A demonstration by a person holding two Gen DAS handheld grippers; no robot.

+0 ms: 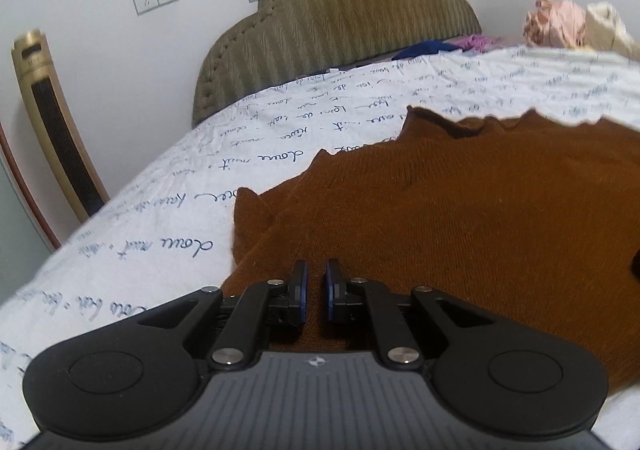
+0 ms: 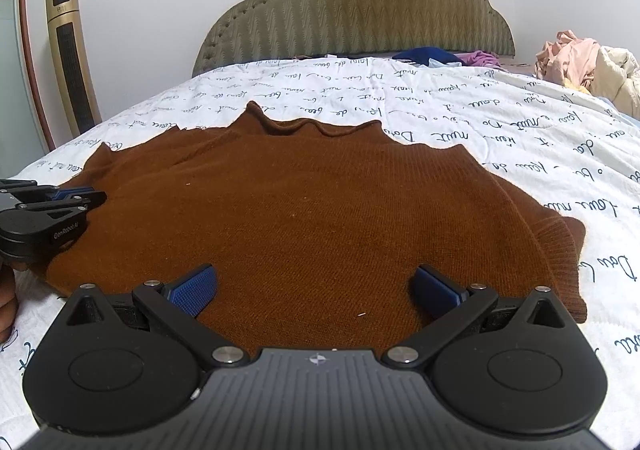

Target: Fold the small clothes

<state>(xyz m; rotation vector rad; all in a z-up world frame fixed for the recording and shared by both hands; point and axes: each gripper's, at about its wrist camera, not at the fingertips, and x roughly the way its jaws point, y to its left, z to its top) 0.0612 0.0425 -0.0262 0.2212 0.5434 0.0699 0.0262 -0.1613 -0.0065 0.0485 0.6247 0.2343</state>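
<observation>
Bed (image 2: 460,117) — brown sweater (image 2: 320,209), clothes pile (image 2: 576,57).

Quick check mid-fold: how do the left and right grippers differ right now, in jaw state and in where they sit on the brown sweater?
The left gripper has its jaws nearly together; the right gripper has its jaws spread wide with nothing between them. The left gripper sits at the side edge of the brown sweater, while the right gripper is at the sweater's near edge, facing the collar. Whether the left one pinches fabric is unclear. Both have black linkages and blue pads.

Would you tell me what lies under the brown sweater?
The brown sweater lies on a white bedspread printed with handwriting; the part directly beneath is covered and cannot be seen.
</observation>
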